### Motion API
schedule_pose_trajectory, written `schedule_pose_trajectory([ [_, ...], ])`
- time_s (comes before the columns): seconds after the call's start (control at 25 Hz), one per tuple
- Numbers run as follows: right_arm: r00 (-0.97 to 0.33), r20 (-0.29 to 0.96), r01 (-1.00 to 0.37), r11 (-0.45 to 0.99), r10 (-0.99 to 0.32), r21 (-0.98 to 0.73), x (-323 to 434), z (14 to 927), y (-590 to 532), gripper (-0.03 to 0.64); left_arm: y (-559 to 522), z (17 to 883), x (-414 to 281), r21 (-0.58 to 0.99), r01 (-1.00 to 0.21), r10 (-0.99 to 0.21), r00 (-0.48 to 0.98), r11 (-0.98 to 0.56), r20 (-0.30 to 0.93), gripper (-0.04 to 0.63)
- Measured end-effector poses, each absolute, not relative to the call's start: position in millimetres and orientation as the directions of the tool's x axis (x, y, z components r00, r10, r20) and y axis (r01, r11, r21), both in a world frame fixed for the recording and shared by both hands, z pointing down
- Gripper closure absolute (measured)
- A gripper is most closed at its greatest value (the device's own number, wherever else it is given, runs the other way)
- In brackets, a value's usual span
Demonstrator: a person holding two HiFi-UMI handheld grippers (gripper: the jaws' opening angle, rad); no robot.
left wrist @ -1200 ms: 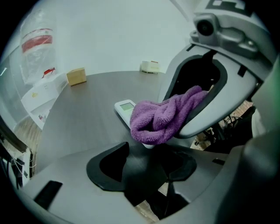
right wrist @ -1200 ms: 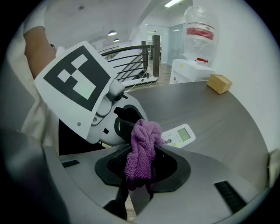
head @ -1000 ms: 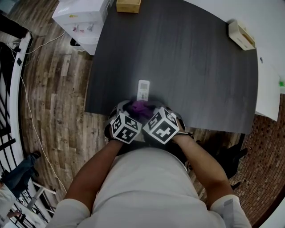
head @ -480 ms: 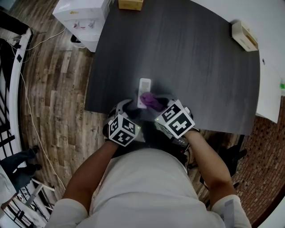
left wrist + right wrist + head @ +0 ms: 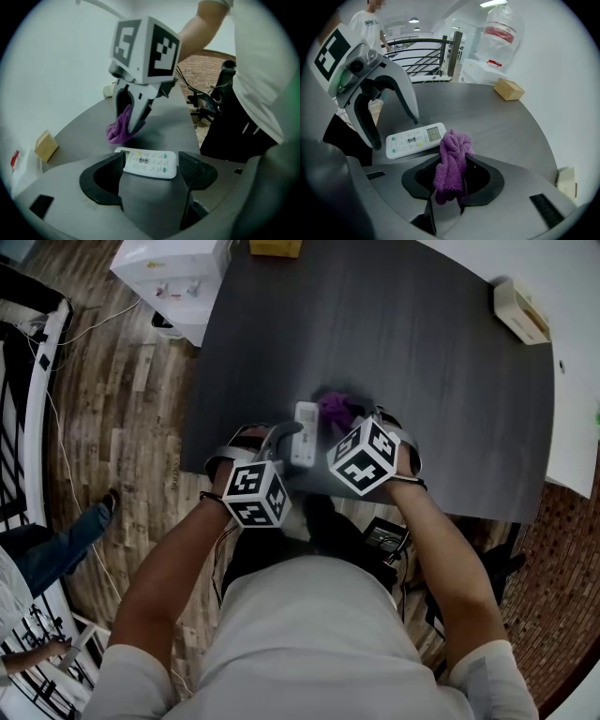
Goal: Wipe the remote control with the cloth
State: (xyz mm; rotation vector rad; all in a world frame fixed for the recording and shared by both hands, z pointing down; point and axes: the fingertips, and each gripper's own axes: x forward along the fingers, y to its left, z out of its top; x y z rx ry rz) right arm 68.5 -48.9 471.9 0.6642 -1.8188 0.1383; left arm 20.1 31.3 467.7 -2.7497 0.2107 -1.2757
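Remote control (image 5: 416, 139), count one, is lying face up on the dark surface (image 5: 422, 381), near its front edge. Left claw (image 5: 151, 161) is standing spread, having just been opening; the remote is lying between its two jaws, with the pads not pressing on it. Right claw (image 5: 452, 171) is pinching one purple cloth (image 5: 452, 145), holding it just beside the remote's display end. One small cardboard box (image 5: 508, 89) is sitting at the far edge.
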Motion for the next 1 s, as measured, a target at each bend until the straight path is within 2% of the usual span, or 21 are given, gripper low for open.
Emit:
schedule_pose_trajectory([
  [0.12,-0.201,0.911,-0.493,0.841,-0.36,0.224,63,476,-52,0.495,31,480,22,-0.136,0.0,-0.109,0.604,-0.991,0.79,0.23],
  [0.28,-0.192,0.916,-0.451,0.861,-0.352,0.237,61,481,-42,0.494,31,496,22,-0.088,0.028,-0.057,0.562,-0.996,0.825,0.229],
  [0.64,-0.174,0.929,-0.346,0.903,-0.327,0.254,54,485,-4,0.495,29,499,23,-0.065,0.025,-0.039,0.576,-0.998,0.817,0.221],
  [1.0,-0.179,0.955,-0.261,0.948,-0.235,0.184,48,486,53,0.494,29,500,24,-0.071,0.014,-0.051,0.559,-0.997,0.827,0.219],
])
